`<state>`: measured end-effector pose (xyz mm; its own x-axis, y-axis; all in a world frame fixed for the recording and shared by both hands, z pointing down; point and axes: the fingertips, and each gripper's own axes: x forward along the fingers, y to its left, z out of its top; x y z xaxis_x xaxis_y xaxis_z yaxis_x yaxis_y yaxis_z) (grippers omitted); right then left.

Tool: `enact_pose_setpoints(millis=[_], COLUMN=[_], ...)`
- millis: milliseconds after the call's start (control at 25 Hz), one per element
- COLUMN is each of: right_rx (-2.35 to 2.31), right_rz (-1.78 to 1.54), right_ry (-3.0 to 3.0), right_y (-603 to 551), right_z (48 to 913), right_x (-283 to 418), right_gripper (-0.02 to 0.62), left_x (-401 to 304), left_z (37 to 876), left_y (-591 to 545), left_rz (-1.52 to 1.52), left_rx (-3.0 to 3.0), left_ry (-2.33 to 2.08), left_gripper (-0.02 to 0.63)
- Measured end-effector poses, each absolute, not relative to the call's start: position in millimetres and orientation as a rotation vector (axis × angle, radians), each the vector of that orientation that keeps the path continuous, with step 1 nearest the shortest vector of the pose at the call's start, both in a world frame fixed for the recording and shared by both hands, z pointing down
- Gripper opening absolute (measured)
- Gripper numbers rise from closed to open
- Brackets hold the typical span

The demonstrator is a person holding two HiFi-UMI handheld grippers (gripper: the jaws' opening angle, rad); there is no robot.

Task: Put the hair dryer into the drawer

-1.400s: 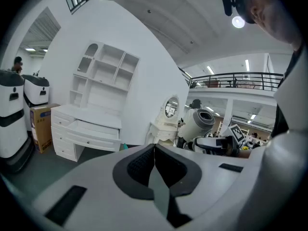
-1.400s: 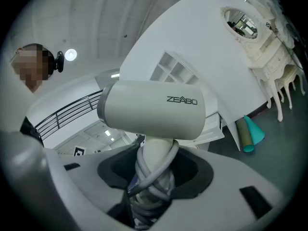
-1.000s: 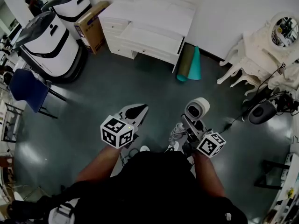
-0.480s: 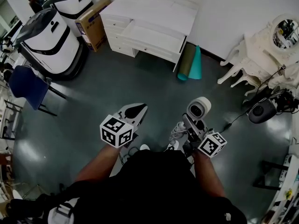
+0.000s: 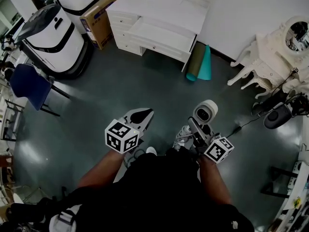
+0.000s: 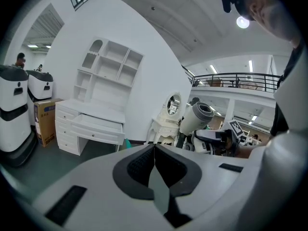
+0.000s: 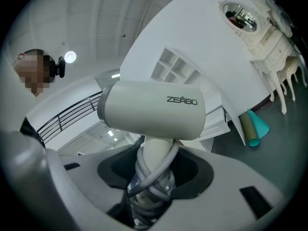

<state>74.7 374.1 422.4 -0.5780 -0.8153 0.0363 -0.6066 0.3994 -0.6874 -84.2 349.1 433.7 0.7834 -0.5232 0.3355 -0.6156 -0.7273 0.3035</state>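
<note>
In the head view the hair dryer (image 5: 204,112) is held well apart from the open drawer (image 5: 161,36); in the left gripper view the left gripper (image 6: 154,150) is pressed together, empty; in the right gripper view the right gripper (image 7: 153,177) is clamped on its cord-wrapped handle.

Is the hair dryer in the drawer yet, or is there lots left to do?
Not yet. Done: the hair dryer is picked up, and the drawer of the white desk stands open. In hand: the right gripper is shut on the dryer's handle; the left gripper is shut, empty. Left: cross the floor and lay it in the drawer.
</note>
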Motion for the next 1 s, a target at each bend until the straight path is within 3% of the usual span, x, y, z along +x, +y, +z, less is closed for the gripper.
enact_pose_setpoints(millis=[600,1000], right_rx=[-1.126,-1.076], right_rz=[-1.061,-1.037], right_ry=[2.392,2.419], right_y=[303,210], right_z=[436,429], right_x=[63,94], right_gripper=[0.209,0.209], left_x=[-100,-69], left_z=[443,430], left_y=[305,213], left_rz=[0.293,0.307], left_rx=[2.512,2.534], left_ry=[-0.973,-1.019], left_gripper=[0.011,0.011])
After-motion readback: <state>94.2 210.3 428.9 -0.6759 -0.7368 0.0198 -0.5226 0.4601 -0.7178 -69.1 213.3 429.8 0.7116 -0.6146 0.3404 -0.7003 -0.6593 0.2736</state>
